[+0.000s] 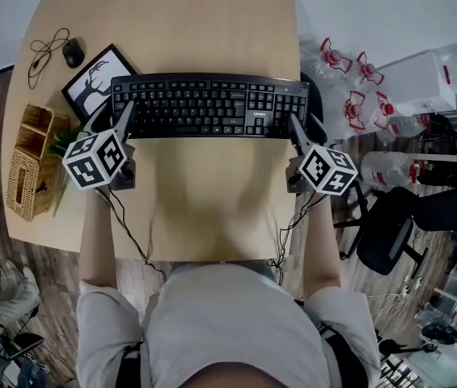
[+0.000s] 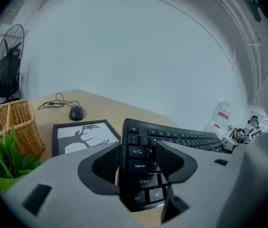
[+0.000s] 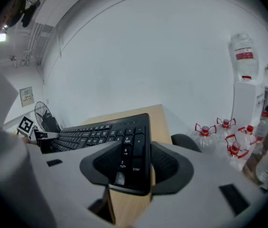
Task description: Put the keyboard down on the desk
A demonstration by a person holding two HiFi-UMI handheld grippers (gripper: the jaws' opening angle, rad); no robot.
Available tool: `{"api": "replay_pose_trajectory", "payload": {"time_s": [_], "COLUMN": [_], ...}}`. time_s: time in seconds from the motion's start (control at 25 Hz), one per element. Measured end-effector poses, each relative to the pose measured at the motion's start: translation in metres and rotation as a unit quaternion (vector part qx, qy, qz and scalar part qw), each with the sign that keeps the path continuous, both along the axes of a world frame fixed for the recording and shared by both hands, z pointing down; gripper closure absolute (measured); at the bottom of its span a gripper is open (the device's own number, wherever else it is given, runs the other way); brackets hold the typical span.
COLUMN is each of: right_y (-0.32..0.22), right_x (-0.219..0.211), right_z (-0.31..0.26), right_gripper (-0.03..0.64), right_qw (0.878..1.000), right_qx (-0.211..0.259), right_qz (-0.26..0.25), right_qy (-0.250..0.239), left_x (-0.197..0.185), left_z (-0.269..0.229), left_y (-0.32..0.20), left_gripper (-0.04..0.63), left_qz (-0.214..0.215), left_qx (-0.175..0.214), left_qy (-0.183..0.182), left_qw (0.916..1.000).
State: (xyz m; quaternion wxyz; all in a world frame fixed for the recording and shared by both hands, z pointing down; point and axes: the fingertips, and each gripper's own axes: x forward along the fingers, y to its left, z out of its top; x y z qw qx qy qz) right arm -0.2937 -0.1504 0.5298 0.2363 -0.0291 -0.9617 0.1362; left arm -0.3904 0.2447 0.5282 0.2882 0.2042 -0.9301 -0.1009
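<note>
Figure: 2 grippers holding 1 keyboard (image 1: 209, 105) over the desk (image 1: 196, 31). The left gripper (image 2: 136, 163) is clamping the keyboard's left short end, its jaws closing on the Caps Lock and Shift keys; the right gripper (image 3: 126, 163) is clamping the right short end at the number pad. The keyboard's long axis is running left to right across the person, square to both sets of jaws, so neither hand is sitting nearer. It appears to be hanging just clear of the wood, its left end near the picture frame (image 1: 95, 79). The coming move is probably a level, straight descent.
</note>
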Motion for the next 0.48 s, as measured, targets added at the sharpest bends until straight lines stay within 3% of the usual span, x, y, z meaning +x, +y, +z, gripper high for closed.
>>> {"api": "replay_pose_trajectory", "payload": {"time_s": [0.48], "right_y": [0.001], "right_x": [0.01], "right_z": [0.058], "right_gripper": [0.433], "right_qw": [0.998], "right_qx": [-0.01], "right_qz": [0.009], "right_qy": [0.065], "left_x": [0.002], "left_z": [0.059], "left_y": [0.0], "left_gripper": [0.362], "left_qz": [0.008], "left_qx": [-0.019], "left_qy": [0.059], "left_qw": [0.998]}}
